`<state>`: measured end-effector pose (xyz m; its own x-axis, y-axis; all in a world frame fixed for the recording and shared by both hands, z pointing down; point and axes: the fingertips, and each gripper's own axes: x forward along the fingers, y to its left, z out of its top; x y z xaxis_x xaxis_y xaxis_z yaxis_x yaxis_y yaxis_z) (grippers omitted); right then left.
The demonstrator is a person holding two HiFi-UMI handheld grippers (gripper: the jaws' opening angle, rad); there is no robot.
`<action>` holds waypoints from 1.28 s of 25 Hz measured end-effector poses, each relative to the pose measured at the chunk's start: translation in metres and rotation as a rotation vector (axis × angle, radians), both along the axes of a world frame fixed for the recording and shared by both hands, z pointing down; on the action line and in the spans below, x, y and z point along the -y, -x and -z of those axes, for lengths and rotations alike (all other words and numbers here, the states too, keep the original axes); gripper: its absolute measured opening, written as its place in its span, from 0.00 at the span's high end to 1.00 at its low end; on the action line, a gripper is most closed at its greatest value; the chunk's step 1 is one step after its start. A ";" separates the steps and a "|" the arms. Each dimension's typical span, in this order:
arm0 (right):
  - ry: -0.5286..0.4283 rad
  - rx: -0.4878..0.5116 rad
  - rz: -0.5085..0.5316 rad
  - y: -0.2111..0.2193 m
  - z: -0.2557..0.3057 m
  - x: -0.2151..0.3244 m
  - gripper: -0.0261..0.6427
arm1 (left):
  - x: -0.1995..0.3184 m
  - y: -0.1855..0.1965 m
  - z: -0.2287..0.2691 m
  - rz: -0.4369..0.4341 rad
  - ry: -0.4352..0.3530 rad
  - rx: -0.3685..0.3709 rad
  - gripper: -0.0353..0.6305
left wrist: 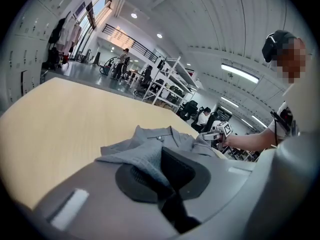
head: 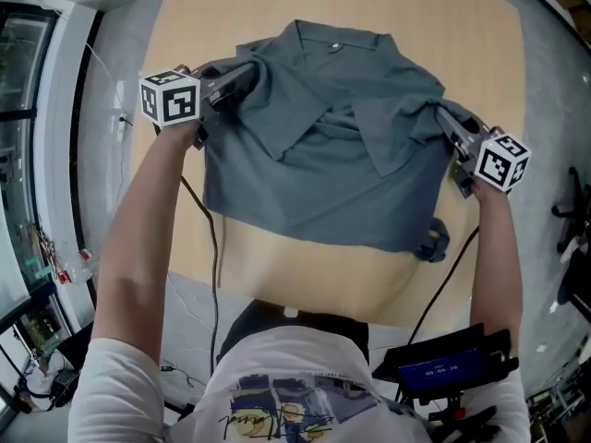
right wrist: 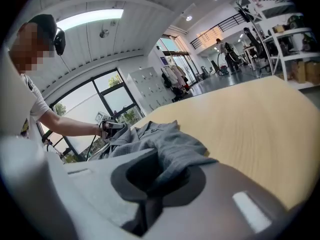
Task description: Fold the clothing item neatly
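- Bench (head: 305,275): pale wood, and nothing on it blocks a fold.
- Shirt (head: 332,155): lies mid-bench, collar on the far side, pretty rumpled. Looks like an early fold to me.
- Left gripper (head: 242,77) and right gripper (head: 443,116): jaws clamped on the shirt's two sides. Next, I'd guess, lay both down evenly.
- Cable (head: 214,247): hangs off the near edge, might snag.

Nothing reads clearly: the blue screen (head: 441,369) and T-shirt script (head: 277,420) are too blurred.

Pale wooden table (head: 480,35), white shelving (left wrist: 167,80), ceiling strip light (left wrist: 240,73), tall windows (right wrist: 109,103)
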<state>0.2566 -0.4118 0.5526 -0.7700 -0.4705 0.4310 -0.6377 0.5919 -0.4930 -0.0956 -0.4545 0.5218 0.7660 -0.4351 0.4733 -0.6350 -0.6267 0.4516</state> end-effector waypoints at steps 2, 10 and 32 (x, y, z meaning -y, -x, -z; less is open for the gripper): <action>0.017 0.013 0.018 0.002 -0.003 -0.001 0.92 | 0.000 0.001 -0.008 -0.015 0.024 -0.005 0.87; 0.041 0.036 0.053 0.003 -0.005 -0.008 0.81 | 0.001 0.004 -0.016 -0.067 0.066 -0.044 0.76; 0.077 0.054 0.045 -0.022 -0.006 -0.024 0.72 | -0.019 0.037 -0.032 -0.117 0.112 -0.005 0.71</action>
<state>0.2782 -0.3877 0.5583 -0.8128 -0.4017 0.4219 -0.5824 0.5786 -0.5710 -0.1329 -0.4355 0.5537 0.8106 -0.2879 0.5100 -0.5585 -0.6419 0.5254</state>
